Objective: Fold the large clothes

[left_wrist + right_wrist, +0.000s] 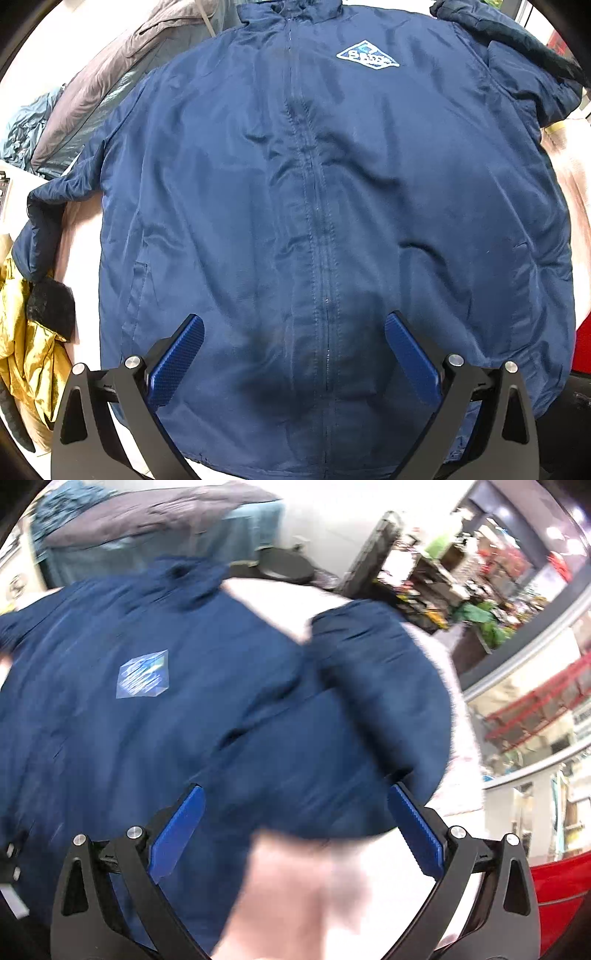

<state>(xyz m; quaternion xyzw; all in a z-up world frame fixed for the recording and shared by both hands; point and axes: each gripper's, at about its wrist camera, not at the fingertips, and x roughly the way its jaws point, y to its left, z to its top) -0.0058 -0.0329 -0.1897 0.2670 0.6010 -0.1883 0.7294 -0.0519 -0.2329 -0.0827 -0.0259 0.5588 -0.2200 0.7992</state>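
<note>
Left gripper [294, 325]: lower centre of the left wrist view, black arms with blue ribbed pads [176, 363], jaws wide apart, nothing between them. It hangs over the lower front of the jacket; contact with the cloth cannot be told.

Right gripper [295, 805]: lower centre of the right wrist view, same build, blue pads [415, 830], jaws wide apart and empty. The view is motion-blurred.

Navy jacket [314, 206]: large, shiny fabric, spread front-up on a pale pinkish surface [79, 236]; it fills most of the left wrist view. Zipper [317, 229] closed, running from the collar at top centre down to the hem at the bottom of the frame. Diamond-shaped white and blue logo patch [367, 55] at upper right of the chest. One sleeve [48, 221] bends down the left edge of the frame; the other sleeve [524, 51] is bunched at upper right. In the right wrist view the jacket [166, 720] takes up the left and centre, with the bunched sleeve [376, 672] lying at centre right.

Gold jacket [26, 343]: crumpled, lower left of the left wrist view, just beside the navy sleeve.

Grey and teal garments [110, 85]: piled at upper left, beyond the jacket's shoulder.

Red object [561, 897]: lower right of the right wrist view, kind unclear.

Shelves of goods [461, 565]: upper right, blurred.
</note>
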